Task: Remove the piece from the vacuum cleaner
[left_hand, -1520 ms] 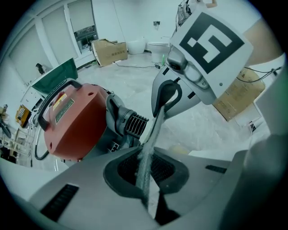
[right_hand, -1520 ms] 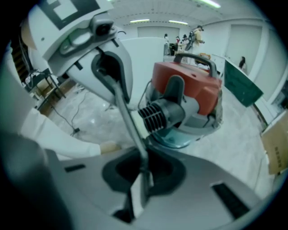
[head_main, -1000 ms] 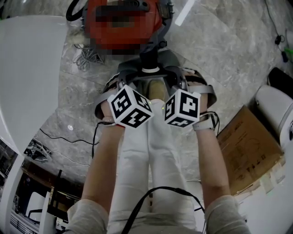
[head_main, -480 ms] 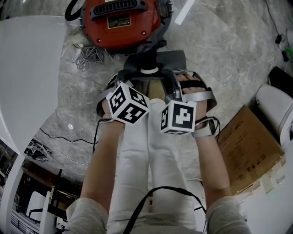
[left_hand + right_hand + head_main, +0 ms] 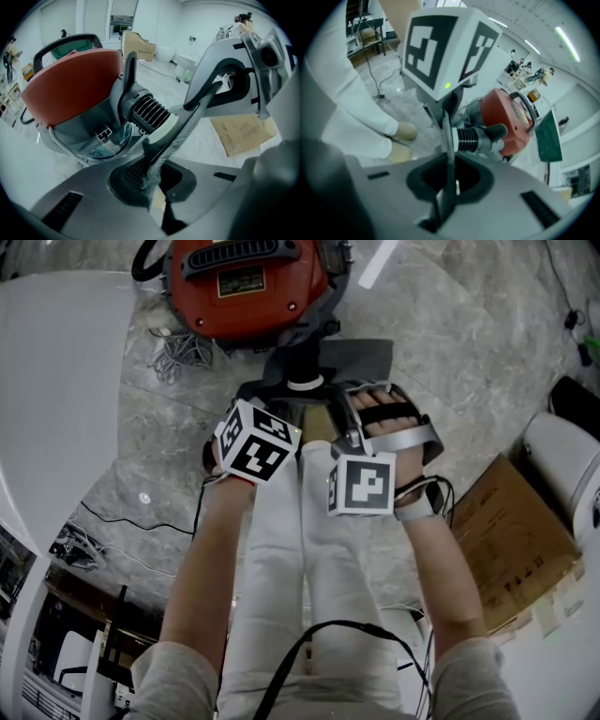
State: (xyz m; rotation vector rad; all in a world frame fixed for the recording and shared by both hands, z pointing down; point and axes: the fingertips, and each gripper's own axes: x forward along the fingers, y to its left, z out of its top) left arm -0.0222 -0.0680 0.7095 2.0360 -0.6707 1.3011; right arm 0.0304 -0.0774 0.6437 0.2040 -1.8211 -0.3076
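Observation:
The red vacuum cleaner stands on the marble floor at the top of the head view. From its front comes a black ribbed hose cuff with a white ring, also seen in the left gripper view and the right gripper view. My left gripper reaches the cuff from the left and my right gripper from the right. Both pairs of jaws look shut, their thin tips lying against the cuff. Nothing shows between either pair of pads. Where the tips touch the cuff is hidden.
A flattened cardboard box lies on the floor at the right, next to a white appliance. A large white curved surface fills the left. Loose cables lie beside the vacuum. The person's white-trousered legs stand below the grippers.
Both grippers have moved forward, away from the body and closer to the vacuum. The right gripper's cube has turned to face more upward. The jaws have stayed shut.

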